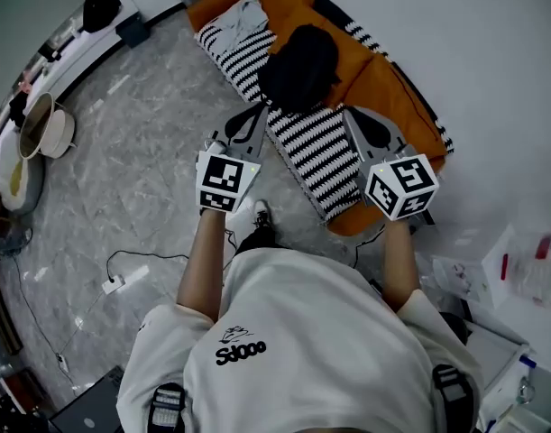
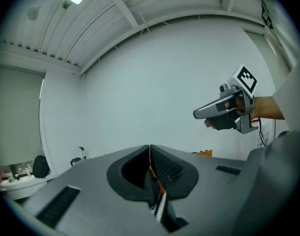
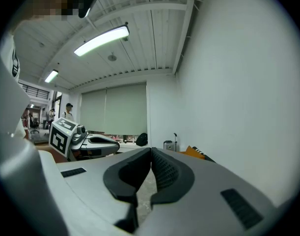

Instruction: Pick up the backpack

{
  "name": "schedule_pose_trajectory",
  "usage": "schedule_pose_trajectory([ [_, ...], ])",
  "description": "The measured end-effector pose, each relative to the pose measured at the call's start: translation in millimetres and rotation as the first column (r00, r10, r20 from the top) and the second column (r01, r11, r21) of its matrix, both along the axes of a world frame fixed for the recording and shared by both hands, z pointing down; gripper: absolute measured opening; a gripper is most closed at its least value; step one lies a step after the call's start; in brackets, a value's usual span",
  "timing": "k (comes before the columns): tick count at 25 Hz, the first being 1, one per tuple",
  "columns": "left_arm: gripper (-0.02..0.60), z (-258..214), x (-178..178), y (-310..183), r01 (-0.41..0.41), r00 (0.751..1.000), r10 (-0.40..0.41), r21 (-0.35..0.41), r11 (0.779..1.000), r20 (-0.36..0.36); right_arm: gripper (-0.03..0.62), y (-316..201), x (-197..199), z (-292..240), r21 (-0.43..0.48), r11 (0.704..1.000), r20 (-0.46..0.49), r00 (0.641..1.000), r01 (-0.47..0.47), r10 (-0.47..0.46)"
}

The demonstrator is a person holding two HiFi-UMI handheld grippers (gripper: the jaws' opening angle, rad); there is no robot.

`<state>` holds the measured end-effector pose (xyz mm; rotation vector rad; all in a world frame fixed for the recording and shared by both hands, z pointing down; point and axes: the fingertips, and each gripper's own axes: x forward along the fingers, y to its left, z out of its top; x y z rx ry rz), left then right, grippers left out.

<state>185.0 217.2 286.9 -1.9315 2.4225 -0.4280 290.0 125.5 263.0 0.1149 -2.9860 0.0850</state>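
We hold both grippers out nearly level, side by side, pointing toward an orange sofa (image 1: 392, 84) that stands against a white wall. The backpack (image 1: 299, 66) lies on the sofa's seat, ahead of the grippers and roughly between the lines they point along, well clear of both. It is black all over, soft and slumped into a rounded lump with a matt surface. It is so dark that we cannot make out straps, zips or pockets. Its near side rests on a black-and-white striped blanket (image 1: 325, 156) spread over the seat, and a paler striped cushion (image 1: 243, 21) lies just beside it, further along the sofa.

The left gripper (image 2: 150, 149) has its jaws pressed together with nothing between them. The right gripper (image 3: 150, 152) is the same, its pads meeting and empty. A grey marbled floor (image 1: 122, 152) spreads out to our left.
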Motion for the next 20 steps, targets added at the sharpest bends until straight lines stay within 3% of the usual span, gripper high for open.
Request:
schedule_pose_trajectory([
  [9,0.021,1,-91,-40,-0.040,0.999,0.040,-0.015,0.999,-0.026,0.034,-37,-90,-4,-0.007,0.998,-0.004,0.998,-0.061,0.061],
  [20,0.021,10,-150,-53,-0.066,0.997,0.064,-0.031,0.997,-0.048,0.034,-48,-154,13,-0.022,0.997,-0.084,0.994,-0.070,0.068],
])
